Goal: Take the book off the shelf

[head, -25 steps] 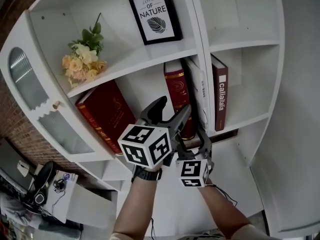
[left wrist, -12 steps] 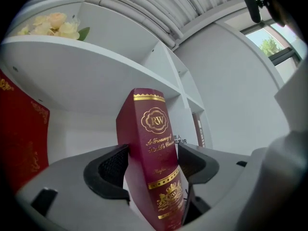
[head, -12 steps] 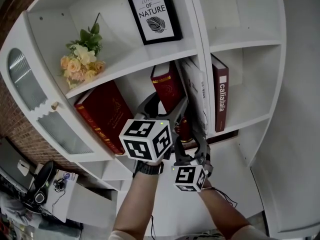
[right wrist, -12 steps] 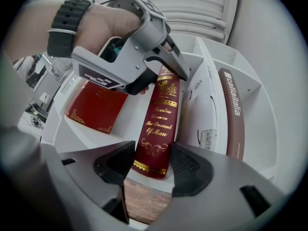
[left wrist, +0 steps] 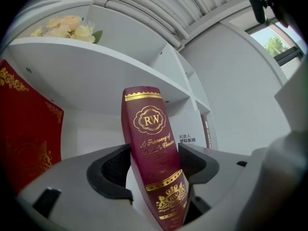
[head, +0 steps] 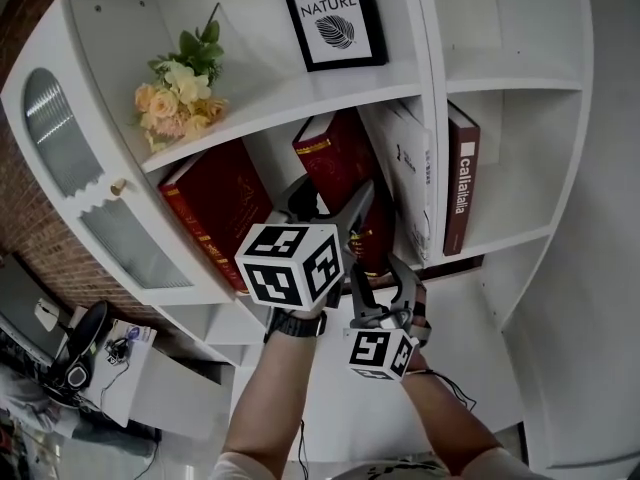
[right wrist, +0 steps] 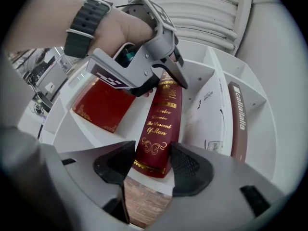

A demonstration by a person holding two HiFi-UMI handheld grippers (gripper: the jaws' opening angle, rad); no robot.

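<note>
Roughly halfway imo: the maroon book [head: 335, 163] is tipped out of its row, foot seemingly on the shelf [head: 500, 243]. Left claw [left wrist: 154, 162] clamps its spine. Right claw [right wrist: 153, 165], jaws just closing, seems to pinch its bottom. Pulling it clear remains.

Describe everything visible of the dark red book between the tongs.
The dark red book is a hardcover with gold print on its spine: an RW emblem and Darwin's The Descent of Man. It stands tilted on the white shelf, top leaning away from the white book beside it. The left tongs clamp its upper part; the right tongs, which have just been closing, grip its lower end.
</note>
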